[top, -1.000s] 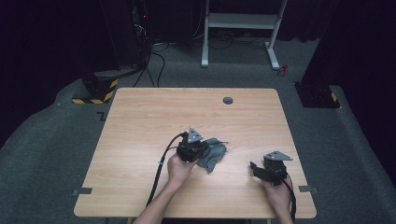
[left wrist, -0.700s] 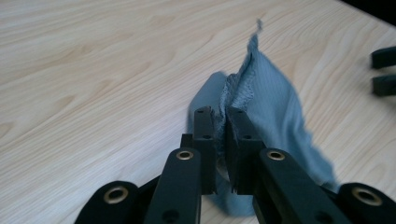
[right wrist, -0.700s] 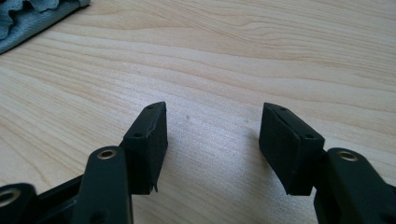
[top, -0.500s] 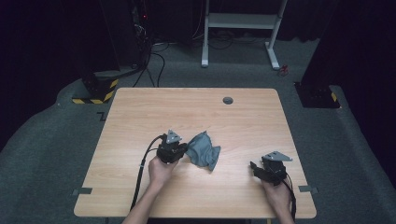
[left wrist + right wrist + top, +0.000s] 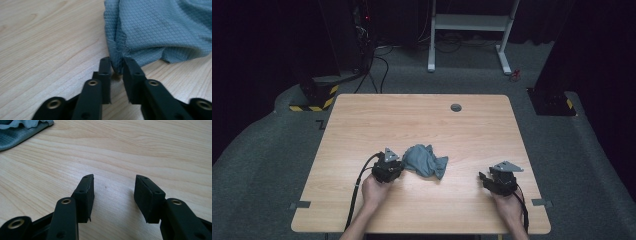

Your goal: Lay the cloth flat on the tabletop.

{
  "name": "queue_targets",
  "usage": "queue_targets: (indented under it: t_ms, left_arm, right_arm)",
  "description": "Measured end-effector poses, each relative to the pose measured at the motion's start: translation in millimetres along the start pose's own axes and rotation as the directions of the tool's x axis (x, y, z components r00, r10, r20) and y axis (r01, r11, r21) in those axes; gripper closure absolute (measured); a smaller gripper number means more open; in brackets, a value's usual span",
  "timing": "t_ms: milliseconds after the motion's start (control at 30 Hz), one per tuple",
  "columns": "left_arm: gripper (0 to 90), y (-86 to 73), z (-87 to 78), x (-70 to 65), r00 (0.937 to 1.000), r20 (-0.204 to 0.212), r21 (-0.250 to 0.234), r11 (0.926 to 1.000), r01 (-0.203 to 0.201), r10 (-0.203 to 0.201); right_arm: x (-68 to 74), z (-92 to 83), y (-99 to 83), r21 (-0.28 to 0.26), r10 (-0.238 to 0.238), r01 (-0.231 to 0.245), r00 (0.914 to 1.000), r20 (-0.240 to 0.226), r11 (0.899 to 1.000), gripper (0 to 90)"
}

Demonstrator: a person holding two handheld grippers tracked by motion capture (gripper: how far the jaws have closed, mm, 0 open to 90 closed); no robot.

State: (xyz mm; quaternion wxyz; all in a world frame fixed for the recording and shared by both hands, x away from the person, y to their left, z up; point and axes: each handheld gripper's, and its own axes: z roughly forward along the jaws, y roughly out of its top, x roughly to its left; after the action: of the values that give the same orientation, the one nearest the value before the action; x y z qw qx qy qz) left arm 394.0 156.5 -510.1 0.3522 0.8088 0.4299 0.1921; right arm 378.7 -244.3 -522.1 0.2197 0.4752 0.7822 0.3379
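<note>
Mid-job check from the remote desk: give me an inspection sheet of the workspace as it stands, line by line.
Surface: light wooden table, flat, with a round dark grommet near its far edge.
Job's things: crumpled grey-blue cloth lying near the middle of the near half.
Clutter: nothing seen on the table.
Grippers: left gripper at the cloth's left edge, jaws just opening, a fold of the hem between the tips; whether the pads press on it cannot be told. Right gripper apart at the right, jaws just closing, nothing between them.
Cables: black cable trails from the left gripper off the near edge.
Surroundings: grey carpet, white frame legs beyond the table, yellow-and-black striped base at far left.
</note>
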Motion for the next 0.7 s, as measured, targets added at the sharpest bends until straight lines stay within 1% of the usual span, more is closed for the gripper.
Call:
queue_targets:
  t_ms: [33, 67, 100, 133, 167, 200, 233, 267, 300, 333, 367, 400, 433, 467, 500, 533, 567, 600, 700]
  left_arm:
    - [66.2, 0.0, 0.0, 0.0, 1.0, 0.0, 0.0, 1.0, 0.0, 0.0]
    - [64.9, 1.8, -6.5, -0.4, 1.0, 0.006, -0.04, 0.9992, 0.006, -0.006]
    - [63.3, 1.8, -6.5, -0.4, 1.0, 0.006, -0.04, 0.9992, 0.006, -0.006]
    - [63.3, 3.4, -9.3, -1.0, 0.9999, 0.012, -0.055, 0.9985, 0.006, -0.005]
    - [61.2, 5.6, -11.1, -1.9, 0.9999, 0.014, -0.063, 0.998, 0.004, -0.003]
    - [58.8, 8.2, -12.3, -2.1, 0.9999, 0.01, -0.066, 0.9978, -0.006, 0.007]
    - [55.6, 14.2, -12.0, -3.4, 0.9998, 0.021, -0.071, 0.9975, 0.0, 0.001]
    - [54.5, 14.2, -12.0, -3.4, 0.9998, 0.021, -0.071, 0.9975, 0.0, 0.001]
    - [53.5, 21.1, -9.5, -4.8, 0.9995, 0.032, -0.074, 0.9972, 0.005, -0.003]
    - [52.2, 21.1, -9.5, -4.8, 0.9995, 0.032, -0.074, 0.9972, 0.005, -0.003]
    - [51.1, 28.4, -4.5, -6.2, 0.9994, 0.035, -0.077, 0.997, 0.005, -0.002]
    - [49.3, 32.1, -1.0, -6.7, 0.9995, 0.031, -0.076, 0.997, 0.011, -0.009]
    - [47.6, 32.1, -1.0, -6.7, 0.9995, 0.031, -0.076, 0.997, 0.011, -0.009]
    - [47.6, 37.0, 4.1, -7.0, 0.9992, 0.033, -0.07, 0.9972, 0.026, -0.024]
    - [45.6, 43.4, 11.1, -7.2, 0.9972, 0.054, -0.067, 0.9962, 0.056, -0.052]
    - [45.0, 43.4, 11.1, -7.2, 0.9972, 0.054, -0.067, 0.9962, 0.056, -0.052]
    - [45.0, 49.9, 19.2, -8.4, 0.9967, 0.059, -0.06, 0.9964, 0.059, -0.056]
    - [44.9, 49.9, 19.2, -8.4, 0.9967, 0.059, -0.06, 0.9964, 0.059, -0.056]
    - [45.3, 55.1, 29.2, -7.7, 0.9954, 0.065, -0.032, 0.9968, 0.073, -0.071]
  right_arm:
    - [0.0, 0.0, 0.0, 0.0, 0.0, 0.0, 1.0, 0.0, 1.0, 50.5]
    - [5.0, 2.2, 2.2, 0.001, -0.014, 0.014, 0.9998, -0.011, 1.0, 50.5]
    - [5.0, 2.2, 2.2, 0.001, -0.014, 0.014, 0.9998, -0.011, 1.0, 50.5]
    - [7.9, 3.6, 4.1, 0.002, -0.029, 0.029, 0.9994, -0.022, 1.0, 50.4]
    - [11.9, 4.8, 6.1, 0.005, -0.038, 0.038, 0.9988, -0.03, 0.999, 50.5]
    - [16.2, 6.0, 8.2, 0.002, -0.046, 0.046, 0.9981, -0.041, 0.999, 50.6]
    - [24.5, 8.5, 13.8, -0.01, -0.063, 0.063, 0.9954, -0.071, 0.998, 51.0]
    - [24.5, 8.5, 13.8, -0.01, -0.063, 0.063, 0.9954, -0.071, 0.998, 51.0]
    - [33.7, 11.1, 20.0, -0.028, -0.08, 0.078, 0.9919, -0.099, 0.997, 51.7]
    - [33.7, 11.1, 20.0, -0.028, -0.08, 0.078, 0.9919, -0.099, 0.997, 51.7]
    - [42.9, 14.6, 26.8, -0.03, -0.099, 0.096, 0.9861, -0.133, 0.995, 51.6]
    - [47.7, 16.5, 30.2, -0.032, -0.112, 0.109, 0.9816, -0.155, 0.994, 51.5]
    - [47.7, 16.5, 30.2, -0.032, -0.112, 0.109, 0.9816, -0.155, 0.994, 51.5]
    - [52.7, 18.3, 33.4, -0.04, -0.127, 0.122, 0.9766, -0.174, 0.992, 51.5]
    - [62.1, 21.7, 39.5, -0.051, -0.152, 0.144, 0.968, -0.2, 0.988, 51.5]
    - [62.1, 21.7, 39.5, -0.051, -0.152, 0.144, 0.968, -0.2, 0.988, 51.5]
    - [69.3, 26.2, 45.8, -0.056, -0.178, 0.17, 0.9588, -0.221, 0.984, 51.5]
    - [69.3, 26.2, 45.8, -0.056, -0.178, 0.17, 0.9588, -0.221, 0.984, 51.5]
    - [78.7, 32.1, 53.3, -0.058, -0.201, 0.193, 0.9478, -0.247, 0.98, 52.8]
